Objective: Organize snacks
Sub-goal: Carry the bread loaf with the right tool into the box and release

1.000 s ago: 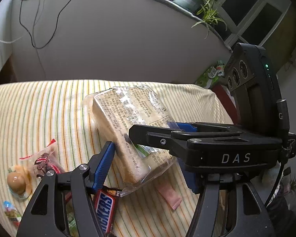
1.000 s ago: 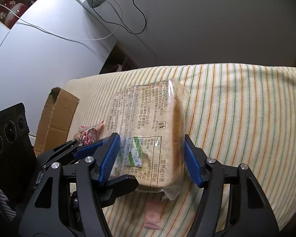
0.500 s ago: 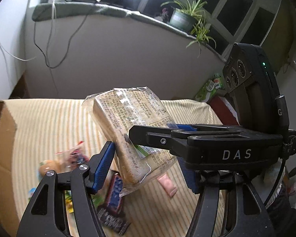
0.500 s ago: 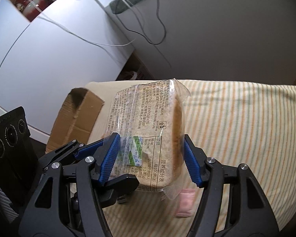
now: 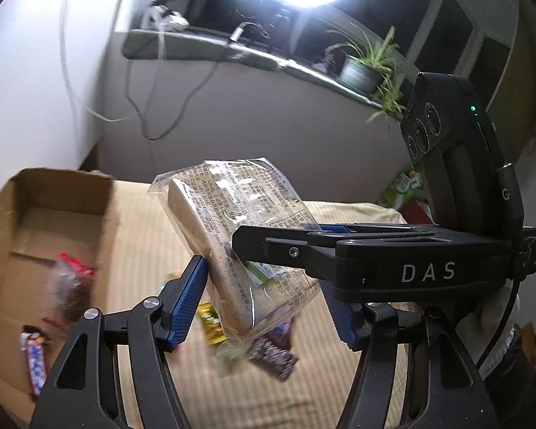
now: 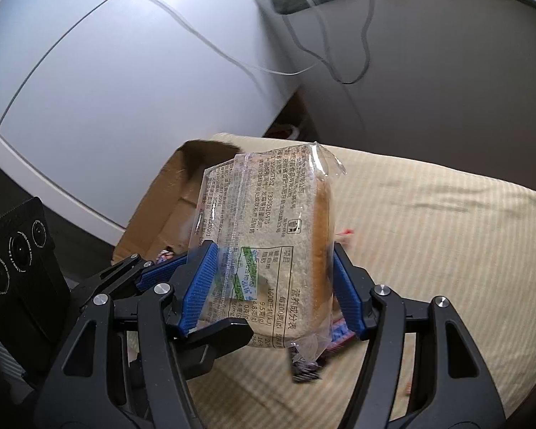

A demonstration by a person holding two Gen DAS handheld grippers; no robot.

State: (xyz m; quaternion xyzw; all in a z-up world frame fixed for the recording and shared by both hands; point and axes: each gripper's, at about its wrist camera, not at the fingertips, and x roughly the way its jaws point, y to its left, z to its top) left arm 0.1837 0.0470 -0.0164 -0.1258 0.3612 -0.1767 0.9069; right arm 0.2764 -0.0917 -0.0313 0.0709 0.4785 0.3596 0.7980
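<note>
A clear-wrapped bread pack [image 5: 239, 236] is held in the air by both grippers, tilted upward. My left gripper [image 5: 261, 304] is shut on its lower end. My right gripper [image 6: 271, 289] is shut on the same pack [image 6: 275, 250], and its black body crosses the left wrist view [image 5: 411, 264]. An open cardboard box [image 5: 46, 236] stands at the left of the striped cloth and holds a red-wrapped snack [image 5: 71, 286] and a Snickers bar [image 5: 35, 364]. The box also shows in the right wrist view [image 6: 168, 207], behind the pack.
Loose snack wrappers [image 5: 268, 350] lie on the striped cloth [image 5: 268, 393] under the pack. A white cabinet [image 6: 107, 89] stands behind the box. A grey wall with hanging cables [image 5: 153, 89] and a sill with a potted plant [image 5: 364, 68] lie beyond.
Both grippers have lifted the bread pack higher off the cloth and carried it leftward. The cardboard box has come into fuller view at the left.
</note>
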